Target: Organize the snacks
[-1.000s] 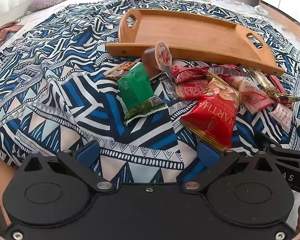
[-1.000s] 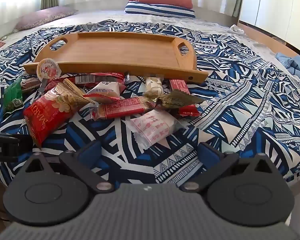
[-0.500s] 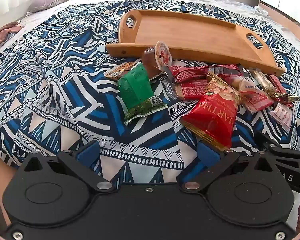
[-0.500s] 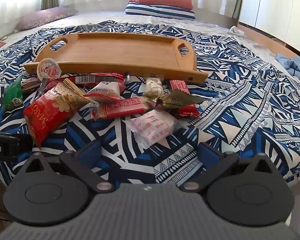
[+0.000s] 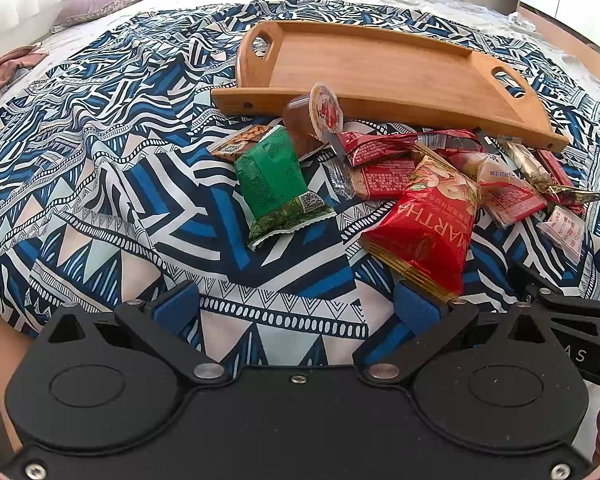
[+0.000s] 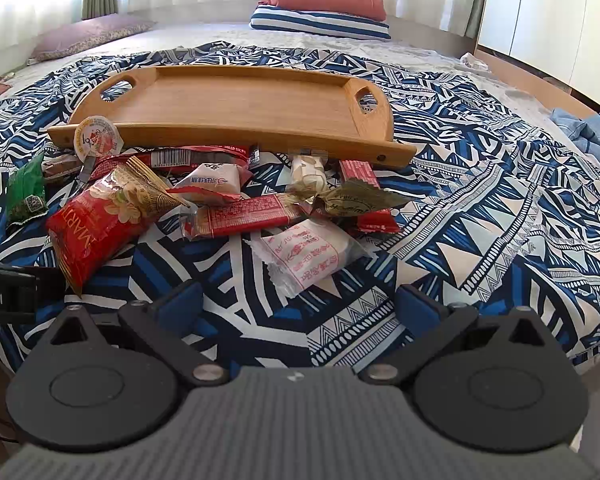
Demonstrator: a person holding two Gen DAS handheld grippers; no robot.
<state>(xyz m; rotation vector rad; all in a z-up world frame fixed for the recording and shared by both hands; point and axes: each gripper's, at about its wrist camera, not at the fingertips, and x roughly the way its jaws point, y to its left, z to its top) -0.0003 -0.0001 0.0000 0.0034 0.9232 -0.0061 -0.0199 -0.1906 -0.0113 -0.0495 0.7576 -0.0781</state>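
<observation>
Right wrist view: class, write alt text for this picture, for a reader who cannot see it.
A heap of wrapped snacks lies on a blue patterned bedspread in front of an empty wooden tray. The right gripper is open and holds nothing, near a white packet. A big red bag lies at left.

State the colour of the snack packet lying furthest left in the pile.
Green packet, clearest in the left wrist view.

The tray [image 6: 236, 108] lies on the bedspread [image 6: 480, 208], with the snack pile [image 6: 236, 208] directly before its near rim and the pillows [image 6: 324, 12] behind it at the bed's far end. Within the pile, the jelly cup [image 5: 314, 118] leans against the tray's rim at the left end, the peanut bag [image 5: 424, 224] lies nearest the left tongs [image 5: 296, 308], and the wrapped cake [image 6: 308, 256] lies nearest the right tongs [image 6: 298, 306].
</observation>
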